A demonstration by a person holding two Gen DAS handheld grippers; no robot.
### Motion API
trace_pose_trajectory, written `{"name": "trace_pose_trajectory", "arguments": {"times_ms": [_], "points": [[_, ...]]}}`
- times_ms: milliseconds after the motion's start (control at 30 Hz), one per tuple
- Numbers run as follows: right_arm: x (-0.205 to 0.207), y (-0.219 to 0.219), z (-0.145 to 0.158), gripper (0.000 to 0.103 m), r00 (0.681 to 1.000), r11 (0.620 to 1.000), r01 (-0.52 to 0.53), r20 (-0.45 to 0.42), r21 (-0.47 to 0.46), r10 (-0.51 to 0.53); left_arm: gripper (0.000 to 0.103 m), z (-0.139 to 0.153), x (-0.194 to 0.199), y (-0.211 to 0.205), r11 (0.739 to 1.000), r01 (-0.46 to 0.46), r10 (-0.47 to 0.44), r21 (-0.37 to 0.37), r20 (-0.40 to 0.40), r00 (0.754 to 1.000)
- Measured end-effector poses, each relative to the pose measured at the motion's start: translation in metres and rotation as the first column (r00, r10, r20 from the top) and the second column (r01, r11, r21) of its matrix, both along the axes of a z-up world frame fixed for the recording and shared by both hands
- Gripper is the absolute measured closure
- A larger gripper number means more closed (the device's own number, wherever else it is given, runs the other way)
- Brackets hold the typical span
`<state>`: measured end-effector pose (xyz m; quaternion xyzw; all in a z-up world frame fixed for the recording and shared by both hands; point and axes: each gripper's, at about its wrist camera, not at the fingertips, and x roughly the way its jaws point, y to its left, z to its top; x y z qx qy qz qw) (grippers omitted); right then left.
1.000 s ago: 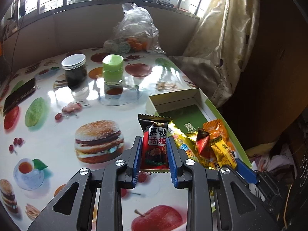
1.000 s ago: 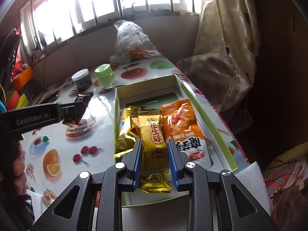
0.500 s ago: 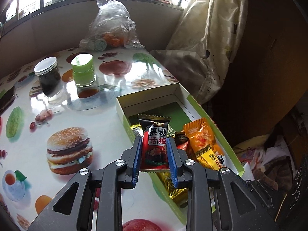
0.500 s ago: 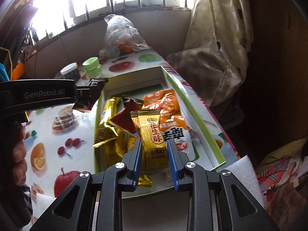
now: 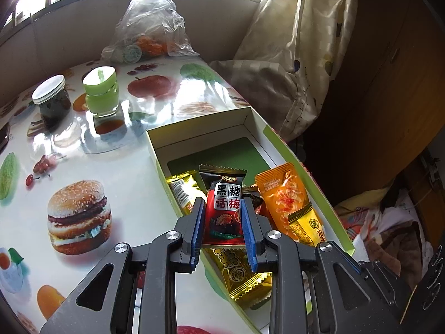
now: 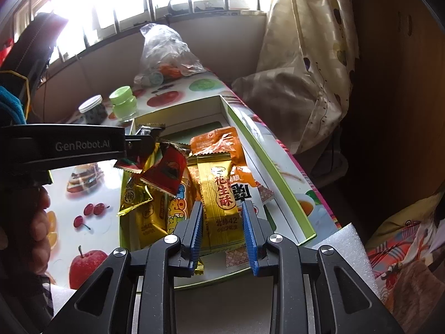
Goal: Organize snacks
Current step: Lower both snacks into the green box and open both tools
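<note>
The red-and-black plum candy packet [image 5: 225, 211], printed with white Chinese characters, is pinched between the blue pads of the left gripper [image 5: 224, 208] above the green-rimmed box [image 5: 303, 172] of snacks. The right gripper [image 6: 222, 208] clamps a gold peanut-crisp bar [image 6: 222, 194] over the same box. Each wrapper's lower end is hidden behind the jaws.

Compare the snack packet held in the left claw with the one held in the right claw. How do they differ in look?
The black and red plum packet in the left claw is dark, short and broad; the gold peanut-crisp packet in the right claw is shiny gold, long and narrow. The plum packet's label is white with black characters; the gold packet's characters are red. Both are sealed, crimp-edged and held above the green-rimmed box.
</note>
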<state>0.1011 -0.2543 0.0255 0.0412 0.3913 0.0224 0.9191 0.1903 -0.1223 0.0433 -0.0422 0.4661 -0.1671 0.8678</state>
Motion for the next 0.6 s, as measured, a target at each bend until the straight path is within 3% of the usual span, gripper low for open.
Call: {"name": "trace_pose_trajectory", "arguments": {"times_ms": [600], "points": [[-0.002,-0.003,0.0,0.061,1.0,1.0,0.012,0.006,0.013,-0.012,0.07,0.003,-0.011,-0.001,0.998,-0.012,0.01,0.058,0.025,1.0]]}}
